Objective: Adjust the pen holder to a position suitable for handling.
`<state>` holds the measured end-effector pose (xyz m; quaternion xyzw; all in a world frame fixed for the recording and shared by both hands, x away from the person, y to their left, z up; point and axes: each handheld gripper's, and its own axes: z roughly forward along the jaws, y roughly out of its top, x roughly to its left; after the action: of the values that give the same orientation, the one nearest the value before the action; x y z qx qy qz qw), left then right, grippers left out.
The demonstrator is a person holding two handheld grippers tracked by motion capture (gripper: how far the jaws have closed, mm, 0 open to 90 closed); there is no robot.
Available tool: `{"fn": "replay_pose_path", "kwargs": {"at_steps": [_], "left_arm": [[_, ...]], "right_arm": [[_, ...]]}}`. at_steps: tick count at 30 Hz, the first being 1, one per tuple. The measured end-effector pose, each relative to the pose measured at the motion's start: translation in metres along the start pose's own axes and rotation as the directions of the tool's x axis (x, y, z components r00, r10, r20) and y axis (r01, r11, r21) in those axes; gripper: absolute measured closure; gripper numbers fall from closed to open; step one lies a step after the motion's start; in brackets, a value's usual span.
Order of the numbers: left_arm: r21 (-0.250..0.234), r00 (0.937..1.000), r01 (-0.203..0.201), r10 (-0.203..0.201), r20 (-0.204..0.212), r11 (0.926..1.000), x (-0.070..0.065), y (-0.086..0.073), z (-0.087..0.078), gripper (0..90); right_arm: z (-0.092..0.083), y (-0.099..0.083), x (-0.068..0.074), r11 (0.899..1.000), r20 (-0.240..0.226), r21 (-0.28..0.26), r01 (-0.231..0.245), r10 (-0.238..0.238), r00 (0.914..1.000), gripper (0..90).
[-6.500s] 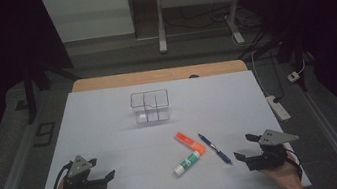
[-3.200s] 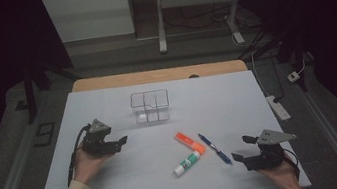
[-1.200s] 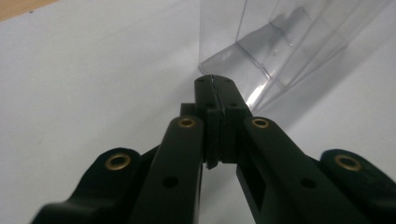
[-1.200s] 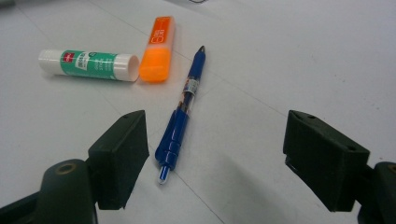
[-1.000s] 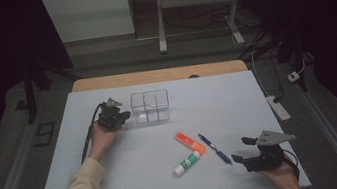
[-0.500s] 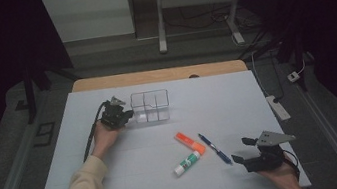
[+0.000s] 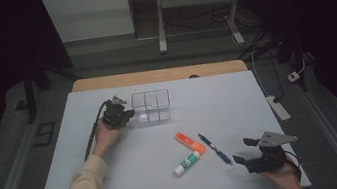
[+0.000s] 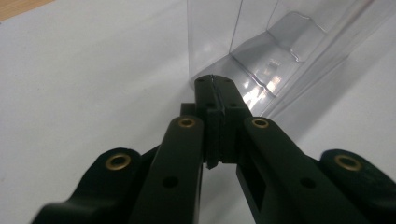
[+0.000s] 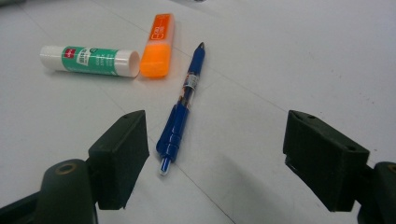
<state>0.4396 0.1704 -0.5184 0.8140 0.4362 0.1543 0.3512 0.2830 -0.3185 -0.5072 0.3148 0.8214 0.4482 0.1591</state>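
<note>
A clear plastic divided box [image 7: 152, 106] stands at the back middle of the white table. My left gripper [image 7: 128, 115] is at its left wall, jaws shut. In the left gripper view the closed tips [image 8: 214, 84] sit against the clear box [image 8: 261, 51] low on its outer wall; whether any wall is pinched I cannot tell. My right gripper [image 7: 243, 150] rests near the front right, open. A blue pen [image 9: 183, 108] lies on the table between and beyond its jaws [image 9: 219, 156]. An orange highlighter [image 9: 159, 44] and a green-labelled glue stick [image 9: 88, 59] lie past the pen.
The pen [image 7: 215, 149], highlighter [image 7: 190, 143] and glue stick [image 7: 187, 163] lie together at the front middle of the white table [image 7: 238, 99]. A wooden edge [image 7: 158, 75] runs along the back. A power strip [image 7: 277, 107] lies off the right side.
Over the earlier frames my left hand travelled from the front left corner up to the clear box. In the last second it has kept still. The right gripper has not moved.
</note>
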Motion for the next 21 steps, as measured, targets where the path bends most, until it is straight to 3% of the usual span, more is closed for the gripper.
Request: {"fn": "replay_pose_path", "kwargs": {"at_steps": [21], "left_arm": [[-0.011, 0.9998, -0.019, 0.019, 0.009, 0.9998, -0.014, 0.011, 0.011, 88.9]], "right_arm": [[-0.001, -0.001, 0.0, 1.0, -0.002, 0.004, 0.001, -0.001, 1.0, 22.3]]}}
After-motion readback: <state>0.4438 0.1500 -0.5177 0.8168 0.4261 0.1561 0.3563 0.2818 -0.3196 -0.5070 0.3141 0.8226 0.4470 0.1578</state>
